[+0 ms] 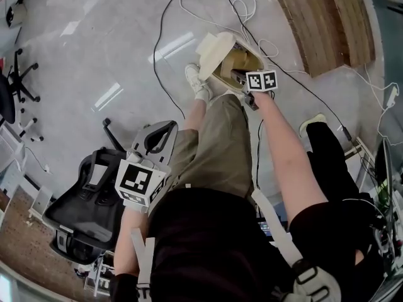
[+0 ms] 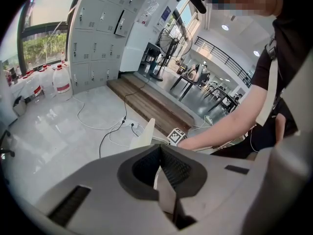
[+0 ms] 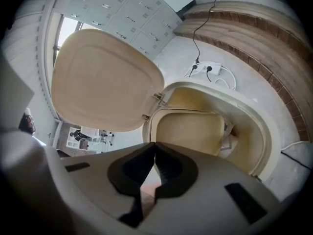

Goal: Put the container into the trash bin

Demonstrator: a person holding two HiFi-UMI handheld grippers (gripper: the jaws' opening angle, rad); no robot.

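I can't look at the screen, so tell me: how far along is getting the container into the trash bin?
Done: the trash bin has its lid open. In hand: nothing; the right claw is shut and empty over the bin's mouth, the left claw shut too. Left: unclear whether the drop is made; a pale scrap against the inner wall may be the item.

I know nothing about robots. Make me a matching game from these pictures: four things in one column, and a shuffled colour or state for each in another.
Things:
1 bin lid
2 right claw
3 office chair
4 power strip

Colour or state:
A black seat and backrest
B jaws shut, aimed into the trash bin
C white, cables plugged in
D cream, swung open

Pairs: 1-D, 2-B, 3-A, 4-C
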